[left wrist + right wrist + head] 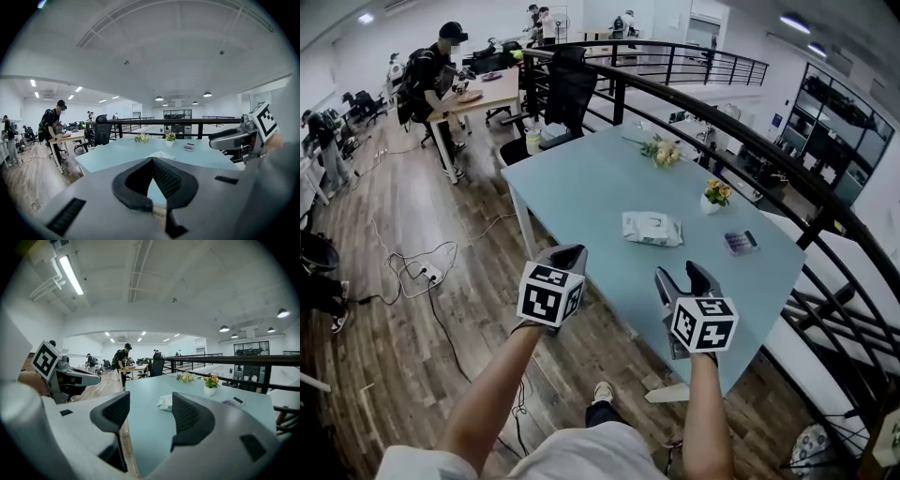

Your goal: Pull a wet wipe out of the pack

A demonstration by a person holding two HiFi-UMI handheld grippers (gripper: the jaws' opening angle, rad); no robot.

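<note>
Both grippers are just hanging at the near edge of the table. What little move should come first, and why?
Probably carry the right gripper forward to the wet wipe pack: its jaws are apart and empty, and the pack lies on the table, beyond both grippers. The left gripper is shut.

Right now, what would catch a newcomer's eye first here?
The left gripper, shut, and the right gripper, open, are held at the near edge of the table. Past them a white wipe pack lies mid-table, with two flower pots farther back.
</note>
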